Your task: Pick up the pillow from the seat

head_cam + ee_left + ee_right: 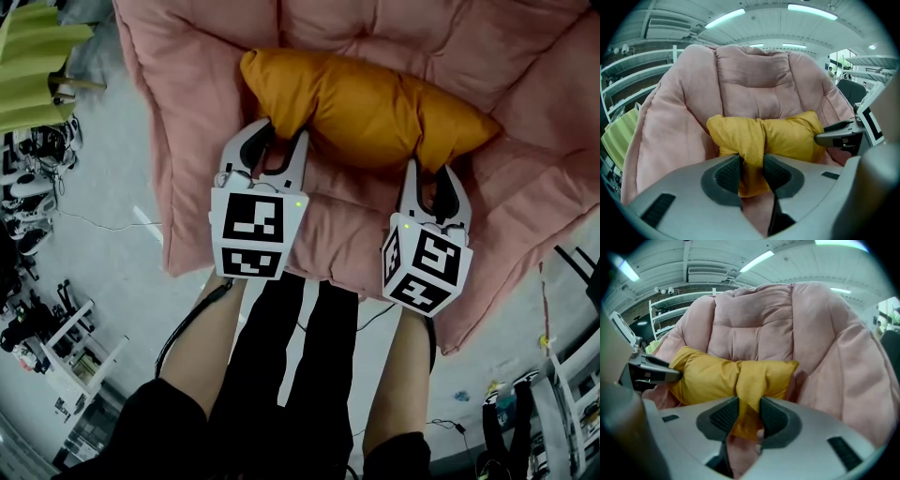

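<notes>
Pillow (366,103), mustard-yellow stuffed fabric oblong, long axis crosswise, spanning from one tool to the other, pink quilted padded seat (525,75) behind it, left gripper (281,131) clenched on its left end, right gripper (429,171) clenched on its right end
</notes>
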The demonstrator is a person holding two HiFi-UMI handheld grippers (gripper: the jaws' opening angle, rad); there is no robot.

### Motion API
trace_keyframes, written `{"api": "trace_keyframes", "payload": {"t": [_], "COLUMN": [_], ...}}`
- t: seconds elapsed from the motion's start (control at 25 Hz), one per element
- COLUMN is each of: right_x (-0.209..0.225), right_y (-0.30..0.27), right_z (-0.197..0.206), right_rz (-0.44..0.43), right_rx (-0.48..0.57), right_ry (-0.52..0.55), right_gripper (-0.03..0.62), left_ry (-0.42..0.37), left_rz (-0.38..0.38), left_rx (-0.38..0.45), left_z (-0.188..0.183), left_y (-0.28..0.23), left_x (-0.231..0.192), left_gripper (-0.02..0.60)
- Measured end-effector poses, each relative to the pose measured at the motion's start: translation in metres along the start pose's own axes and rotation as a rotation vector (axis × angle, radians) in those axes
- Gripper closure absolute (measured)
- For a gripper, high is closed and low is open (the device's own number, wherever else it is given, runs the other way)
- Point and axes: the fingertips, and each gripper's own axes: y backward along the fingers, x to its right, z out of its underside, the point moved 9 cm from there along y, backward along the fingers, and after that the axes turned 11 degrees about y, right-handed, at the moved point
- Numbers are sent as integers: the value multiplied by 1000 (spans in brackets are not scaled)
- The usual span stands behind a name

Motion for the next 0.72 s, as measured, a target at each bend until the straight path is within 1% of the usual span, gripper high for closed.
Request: {"api": "trace_keyframes", "payload": {"t": [0.44, 0.72], "right_x": [5, 8], "right_y": [21, 37], "right_z": [5, 3], "right_rz": [28, 33], "right_rx": [25, 43], "right_ry": [-21, -20], "right_gripper": [436, 437], "left_ry": [-17, -25], "left_rz": [21, 20], "left_rx": [31, 54], "left_z": [-1, -6], "left_y": [13, 26], "left_x": [10, 16], "left_gripper": [443, 443]}}
